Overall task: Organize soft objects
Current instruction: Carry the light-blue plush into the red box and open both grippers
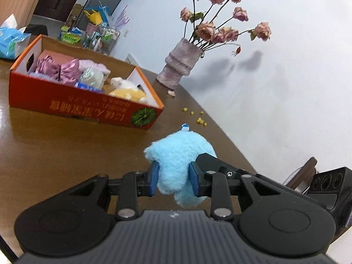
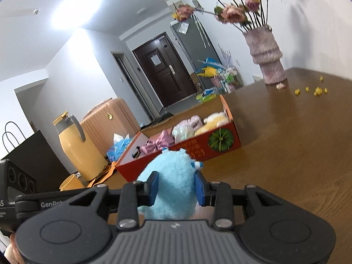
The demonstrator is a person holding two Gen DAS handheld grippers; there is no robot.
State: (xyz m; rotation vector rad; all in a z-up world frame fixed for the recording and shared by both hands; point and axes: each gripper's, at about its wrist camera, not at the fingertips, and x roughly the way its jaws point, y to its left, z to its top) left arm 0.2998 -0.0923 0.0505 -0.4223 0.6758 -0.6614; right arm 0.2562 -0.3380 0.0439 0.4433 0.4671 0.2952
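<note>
A light blue plush toy (image 1: 178,154) is gripped by both grippers above the brown wooden table (image 1: 55,145). My left gripper (image 1: 173,179) is shut on one side of it. My right gripper (image 2: 177,187) is shut on the other side of the same plush toy (image 2: 173,180). An open red cardboard box (image 1: 88,107) sits on the table beyond the toy; it holds pink satin bows, a white and yellow plush and other soft items. The box also shows in the right wrist view (image 2: 211,145), just behind the toy.
A pink vase of dried roses (image 1: 180,65) stands near the wall at the table's far edge, with small yellow crumbs (image 1: 198,118) scattered beside it. A blue tissue pack (image 1: 11,41) lies left of the box. A yellow thermos jug (image 2: 77,145), a yellow cup (image 2: 71,182) and a black bag (image 2: 28,154) stand at the left.
</note>
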